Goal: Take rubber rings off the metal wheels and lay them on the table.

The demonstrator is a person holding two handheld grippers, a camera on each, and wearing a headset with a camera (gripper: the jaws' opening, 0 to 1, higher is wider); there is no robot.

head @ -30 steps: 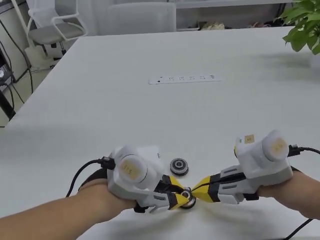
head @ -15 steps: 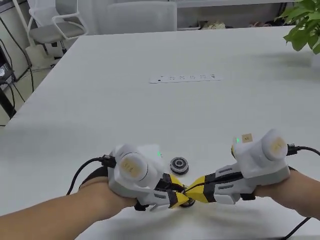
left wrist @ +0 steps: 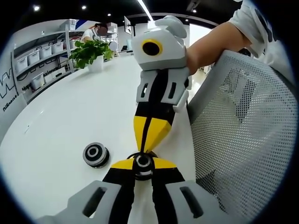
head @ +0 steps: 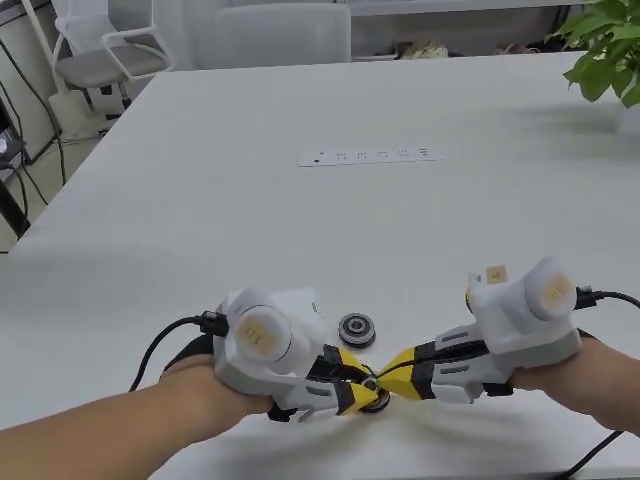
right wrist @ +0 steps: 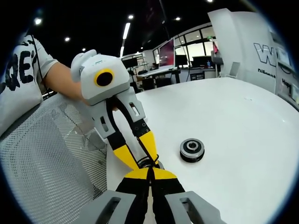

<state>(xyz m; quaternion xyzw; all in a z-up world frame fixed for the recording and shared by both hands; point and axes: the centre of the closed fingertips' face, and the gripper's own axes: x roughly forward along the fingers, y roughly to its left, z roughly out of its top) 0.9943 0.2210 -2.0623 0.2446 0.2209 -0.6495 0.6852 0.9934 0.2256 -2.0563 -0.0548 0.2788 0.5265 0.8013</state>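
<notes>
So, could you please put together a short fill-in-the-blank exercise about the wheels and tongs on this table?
The table holds ___ metal wheels. The left tongs are shut on one wheel, and the right tongs meet it with jaws ___. The free wheel is touched by ___ of the tongs. The potted plant stands at the table's far ___ corner.
Missing: two; shut; neither; right.
</notes>
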